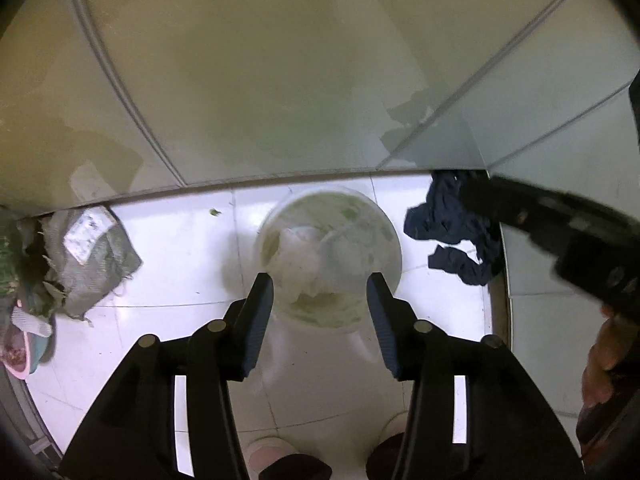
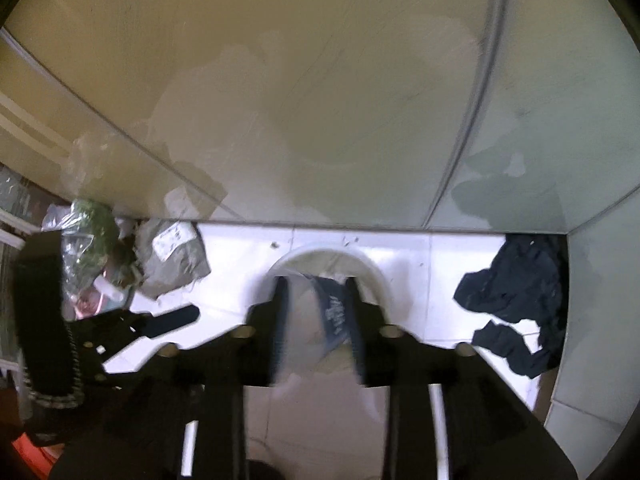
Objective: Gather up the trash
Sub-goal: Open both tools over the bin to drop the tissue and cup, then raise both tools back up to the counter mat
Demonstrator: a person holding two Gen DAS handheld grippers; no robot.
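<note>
Now my right tongs (image 2: 318,320) stand part-open around a dark wrapper (image 2: 334,312) over the white bin (image 2: 376,276) by the floor's wall edge; left tongs (image 1: 320,308) empty, open. Let it drop straight inside.

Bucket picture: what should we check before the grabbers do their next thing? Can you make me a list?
1. Bucket standing upright on the floor: ok.
2. Right gripper above the bucket's opening: ok.
3. Blue wrapper between the right gripper's jaws, over the bucket: ok. Pinched or loose: cannot tell, the picture is blurred.
4. Left gripper open and empty, over the bucket: ok.
5. Floor around the bucket picked up: not ok. A dark cloth lies to one side and a grey bag to the other.
</note>
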